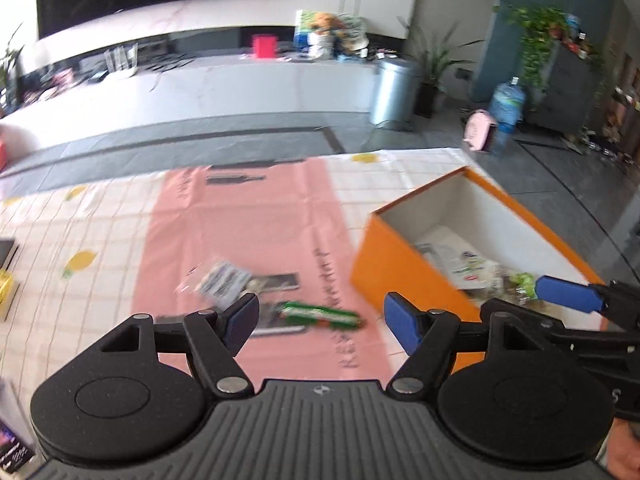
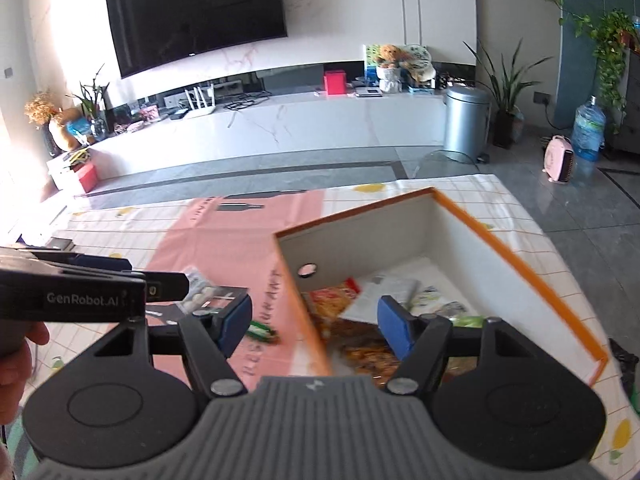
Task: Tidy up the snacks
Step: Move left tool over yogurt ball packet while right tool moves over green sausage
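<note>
An orange box point(image 1: 400, 276) with white inner walls stands on the right of the table and holds several snack packets point(image 1: 468, 268). On the pink mat point(image 1: 248, 220) lie a green snack bar point(image 1: 320, 316) and a clear packet point(image 1: 224, 284). My left gripper point(image 1: 320, 324) hovers open above the green bar, nothing in its jaws. My right gripper point(image 2: 316, 326) is open and empty over the left wall of the orange box point(image 2: 520, 264), above orange-red packets point(image 2: 360, 352). The green bar point(image 2: 262, 332) and clear packet point(image 2: 200, 288) lie to its left, beside the left gripper point(image 2: 160, 284).
A checked tablecloth point(image 1: 100, 232) with lemon prints covers the table. Dark and yellow items point(image 1: 6, 272) sit at its left edge. Beyond the far edge are grey floor, a metal bin point(image 2: 466, 120) and a long white TV bench point(image 2: 280, 120). A hand point(image 2: 16, 352) holds the left gripper.
</note>
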A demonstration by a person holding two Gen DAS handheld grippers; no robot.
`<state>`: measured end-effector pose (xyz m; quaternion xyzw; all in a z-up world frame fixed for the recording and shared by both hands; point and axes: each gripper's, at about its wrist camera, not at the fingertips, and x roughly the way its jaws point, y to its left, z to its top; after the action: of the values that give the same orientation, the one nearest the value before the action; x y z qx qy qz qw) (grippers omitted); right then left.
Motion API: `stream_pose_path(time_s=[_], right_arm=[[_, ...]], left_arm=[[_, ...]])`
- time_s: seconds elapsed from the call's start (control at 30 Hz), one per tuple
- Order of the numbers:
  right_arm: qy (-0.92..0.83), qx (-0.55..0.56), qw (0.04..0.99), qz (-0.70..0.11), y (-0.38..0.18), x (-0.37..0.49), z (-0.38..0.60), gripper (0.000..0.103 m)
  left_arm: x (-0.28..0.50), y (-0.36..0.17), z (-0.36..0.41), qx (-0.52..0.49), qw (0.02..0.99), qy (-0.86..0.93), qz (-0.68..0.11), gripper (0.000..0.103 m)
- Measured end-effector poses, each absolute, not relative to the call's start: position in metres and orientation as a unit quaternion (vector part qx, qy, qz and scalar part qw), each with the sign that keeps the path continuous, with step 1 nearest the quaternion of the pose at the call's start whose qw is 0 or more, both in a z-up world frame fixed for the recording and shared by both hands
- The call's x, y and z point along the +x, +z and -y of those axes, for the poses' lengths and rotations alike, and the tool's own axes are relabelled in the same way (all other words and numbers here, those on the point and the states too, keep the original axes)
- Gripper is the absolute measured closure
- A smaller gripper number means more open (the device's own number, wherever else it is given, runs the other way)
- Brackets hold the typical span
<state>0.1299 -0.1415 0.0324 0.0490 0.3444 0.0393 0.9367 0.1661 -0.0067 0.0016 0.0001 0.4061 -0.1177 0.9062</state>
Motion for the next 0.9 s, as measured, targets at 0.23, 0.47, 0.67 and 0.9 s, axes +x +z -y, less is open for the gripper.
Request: stream_pose_path(time_s=[0.23,0.47,0.67,0.9], right_arm=[[0.065,0.040,0.928,-0.365,-0.002,0.144,0.086,0.036],[0.077,0.019,0.920,-0.384,-0.026,0.178,0.050,0.036],[0.078,0.008,0.917,-0.391,-0.042,0.204,0.039,0.036],[0.074,-0.005,0.916,-0.394,-0.070,0.218,0.038,0.036]], left_arm=[[0.169,-0.005,-0.037,-0.014,0.901,-0.097,-0.423,0.020],[0.181,-0.024,-0.069,-0.041,0.892,-0.102,-0.438,0.020],[0.194,-0.038,-0.088,-0.070,0.892,-0.101,-0.436,0.020],[0.203,-0.059,-0.097,-0.093,0.891,-0.105,-0.432,0.020]])
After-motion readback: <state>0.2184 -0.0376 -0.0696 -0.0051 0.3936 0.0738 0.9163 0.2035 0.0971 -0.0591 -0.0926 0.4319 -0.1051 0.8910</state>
